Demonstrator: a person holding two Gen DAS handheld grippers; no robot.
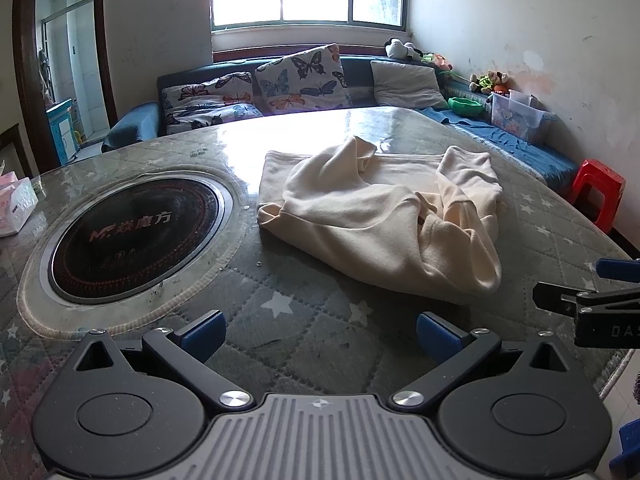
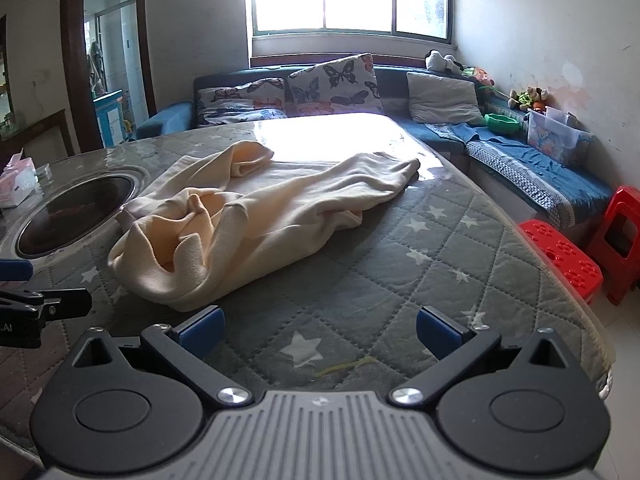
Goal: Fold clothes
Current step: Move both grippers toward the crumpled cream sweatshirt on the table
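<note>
Table [image 1: 304,312]: a large rounded top covered by a grey quilted cloth with white stars under a clear glossy sheet; it fills most of both wrist views.
Sofa [image 1: 136,124]: a blue corner sofa beyond the far edge of the table, under the window, with butterfly-print cushions [image 1: 300,76] and a plain grey cushion [image 1: 408,84] leaning on its back.
Garment [image 1: 384,216]: a cream, soft long-sleeved top lies crumpled on the table, right of the hob; part of it is spread flat toward the window, the near part is bunched in loose folds, and one sleeve end curls up at the far side [image 2: 250,158]. Neither gripper touches it.
Induction hob [image 1: 136,232]: a round black cooker set into the table, ringed by a pale border, just left of the garment.
Red stools [image 2: 560,260]: two plastic stools stand on the floor by the table's right edge, near the sofa.
Left gripper [image 1: 320,332]: low over the near edge of the table, blue-padded fingers spread wide apart with nothing between them; it sits short of the garment.
Right gripper [image 2: 320,330]: also at the near edge, fingers likewise wide apart and empty, garment ahead and to its left.
Tissue box [image 1: 16,208]: a pink and white pack at the table's far left.
</note>
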